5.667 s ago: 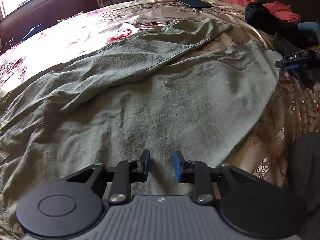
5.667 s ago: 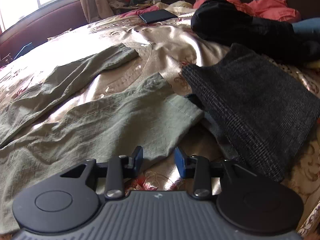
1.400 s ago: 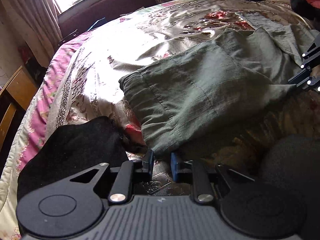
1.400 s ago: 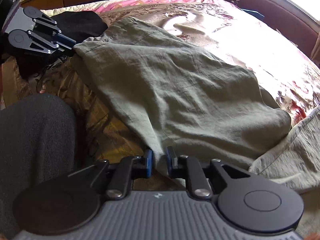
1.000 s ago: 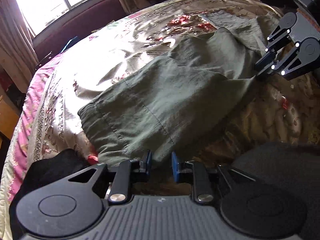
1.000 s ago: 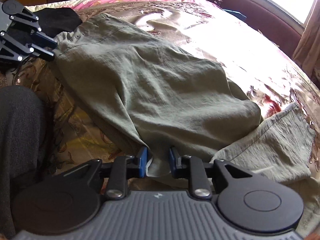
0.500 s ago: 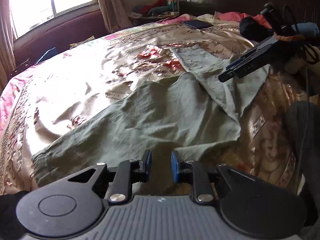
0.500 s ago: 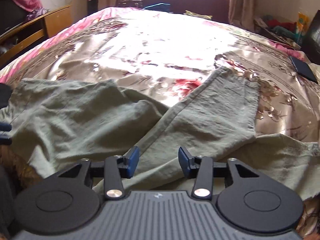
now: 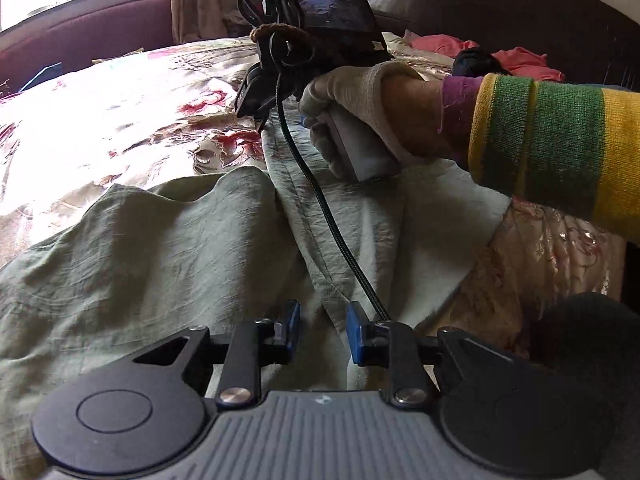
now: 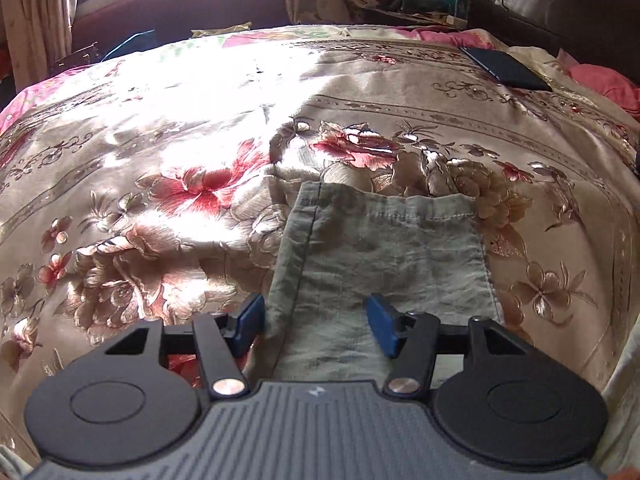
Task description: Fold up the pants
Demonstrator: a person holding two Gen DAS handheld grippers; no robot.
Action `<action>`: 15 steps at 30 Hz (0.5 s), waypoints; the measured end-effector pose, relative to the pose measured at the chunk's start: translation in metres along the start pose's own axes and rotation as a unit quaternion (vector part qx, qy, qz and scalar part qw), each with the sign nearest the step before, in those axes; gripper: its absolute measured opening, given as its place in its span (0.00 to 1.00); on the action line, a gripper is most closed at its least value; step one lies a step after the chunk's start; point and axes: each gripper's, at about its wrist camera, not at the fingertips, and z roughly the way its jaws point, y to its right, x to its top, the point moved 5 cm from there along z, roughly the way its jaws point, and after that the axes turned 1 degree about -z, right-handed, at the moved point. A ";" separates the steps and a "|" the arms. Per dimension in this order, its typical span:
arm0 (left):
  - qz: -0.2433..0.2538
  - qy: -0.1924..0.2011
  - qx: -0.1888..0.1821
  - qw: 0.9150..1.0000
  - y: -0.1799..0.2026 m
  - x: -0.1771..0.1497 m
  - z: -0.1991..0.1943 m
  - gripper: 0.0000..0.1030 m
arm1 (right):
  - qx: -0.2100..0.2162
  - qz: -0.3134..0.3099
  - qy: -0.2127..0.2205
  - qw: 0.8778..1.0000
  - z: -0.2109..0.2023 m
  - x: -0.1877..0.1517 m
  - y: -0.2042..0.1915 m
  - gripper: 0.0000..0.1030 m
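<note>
Olive-green pants (image 9: 168, 256) lie on the floral bedspread (image 9: 132, 120), the body bunched at left and a leg running back past a fold. My left gripper (image 9: 322, 330) is open just above the cloth near the fold. In the right wrist view the leg's hemmed end (image 10: 384, 248) lies flat on the bedspread (image 10: 160, 160). My right gripper (image 10: 316, 322) is open wide and hovers over that leg end, holding nothing. The right tool, held in a gloved hand (image 9: 352, 96), shows in the left wrist view above the leg.
A black cable (image 9: 320, 208) hangs from the right tool to my left gripper. A dark phone (image 10: 504, 68) lies at the bed's far right. Pink and black clothes (image 9: 500, 60) sit by the dark headboard (image 9: 500, 8). A window bench (image 10: 180, 12) runs behind the bed.
My left gripper has opened wider. My right gripper has opened further and moved out along the pant leg to its hem end.
</note>
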 end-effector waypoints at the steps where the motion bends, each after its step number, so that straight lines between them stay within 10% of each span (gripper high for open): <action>1: 0.000 0.000 0.004 1.000 0.002 -0.001 0.000 0.38 | 0.004 0.009 0.001 1.000 0.000 0.002 0.006 0.27; 3: 0.000 0.001 0.006 1.000 0.002 0.001 0.001 0.38 | 0.036 0.042 -0.007 0.998 -0.004 0.004 0.023 0.01; 9: 0.017 0.026 -0.001 1.000 0.018 0.016 -0.015 0.38 | 0.147 0.166 0.061 0.973 -0.091 0.009 0.118 0.01; 15: 0.054 0.038 -0.017 0.998 0.053 0.026 -0.018 0.40 | 0.136 0.226 0.121 0.957 -0.173 -0.040 0.225 0.01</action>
